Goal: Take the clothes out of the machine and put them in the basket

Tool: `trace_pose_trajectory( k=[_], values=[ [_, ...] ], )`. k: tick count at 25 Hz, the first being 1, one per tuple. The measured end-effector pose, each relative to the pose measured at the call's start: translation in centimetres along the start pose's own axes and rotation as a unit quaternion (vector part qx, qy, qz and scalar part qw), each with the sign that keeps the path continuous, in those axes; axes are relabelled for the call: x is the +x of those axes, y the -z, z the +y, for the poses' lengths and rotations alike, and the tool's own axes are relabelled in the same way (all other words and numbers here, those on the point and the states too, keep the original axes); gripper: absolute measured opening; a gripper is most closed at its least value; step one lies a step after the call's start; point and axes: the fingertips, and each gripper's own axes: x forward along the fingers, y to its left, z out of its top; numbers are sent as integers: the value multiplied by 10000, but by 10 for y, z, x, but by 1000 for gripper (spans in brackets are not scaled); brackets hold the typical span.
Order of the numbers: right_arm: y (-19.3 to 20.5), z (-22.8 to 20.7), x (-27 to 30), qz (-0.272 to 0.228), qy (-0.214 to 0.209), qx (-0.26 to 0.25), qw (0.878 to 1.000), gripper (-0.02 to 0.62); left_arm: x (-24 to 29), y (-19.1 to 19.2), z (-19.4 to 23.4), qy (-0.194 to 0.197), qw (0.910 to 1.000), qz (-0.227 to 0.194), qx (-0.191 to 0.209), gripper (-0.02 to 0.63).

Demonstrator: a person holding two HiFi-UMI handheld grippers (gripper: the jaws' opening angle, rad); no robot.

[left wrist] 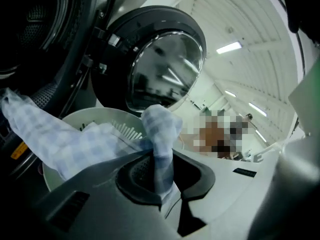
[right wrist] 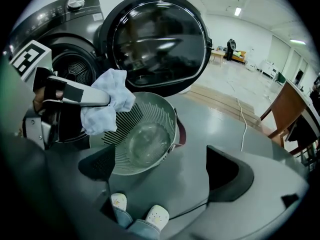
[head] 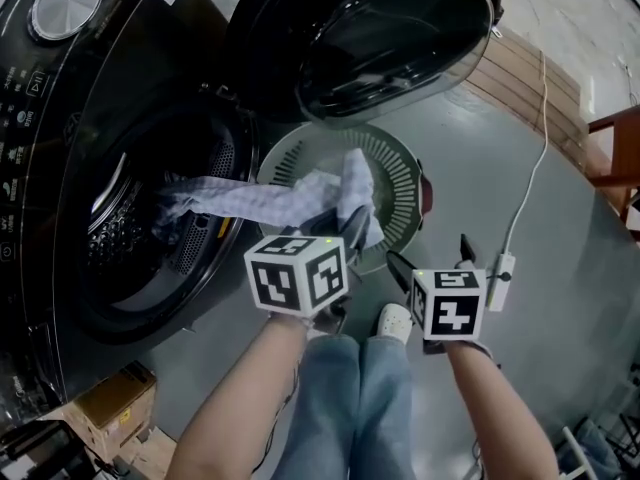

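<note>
A blue-and-white checked cloth (head: 260, 200) stretches from the washing machine drum (head: 130, 233) out over the round white basket (head: 405, 183). My left gripper (head: 345, 226) is shut on the cloth's near end above the basket's front rim. In the left gripper view the cloth (left wrist: 161, 154) is pinched between the jaws, and the basket (left wrist: 80, 116) lies just beyond. My right gripper (head: 432, 258) hovers to the right of the basket. Its jaws stand wide apart with nothing between them. In the right gripper view the right gripper (right wrist: 162, 171) looks down at the basket (right wrist: 172, 116), which has nothing inside, and at the held cloth (right wrist: 107, 101).
The machine's round door (head: 390, 28) stands open above the basket. A white power strip (head: 500, 268) with its cable lies on the grey floor at right. Wooden boards (head: 520, 78) and a wooden frame (head: 615, 158) sit at the far right. A cardboard box (head: 115, 403) is at bottom left.
</note>
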Motion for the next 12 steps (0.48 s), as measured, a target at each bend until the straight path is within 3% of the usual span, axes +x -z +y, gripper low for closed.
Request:
trace_pose_trajectory(
  k=[4, 5, 7, 9, 12],
  values=[
    [3, -3, 2, 30, 4, 15, 10000, 566, 7, 11, 9, -378, 9980, 272, 420, 61],
    [3, -4, 2, 27, 3, 16, 10000, 566, 9, 13, 13, -486, 9973, 310, 456, 141],
    [2, -4, 4, 24, 8, 26, 10000, 566, 12, 14, 22, -690, 9960, 355, 437, 389],
    [2, -4, 5, 27, 12, 36, 10000, 566, 12, 15, 31, -930, 9937, 374, 503, 443],
    [1, -1, 7, 33, -3, 28, 10000, 566, 9, 16, 42, -1132, 9904, 449, 653, 456]
  ],
)
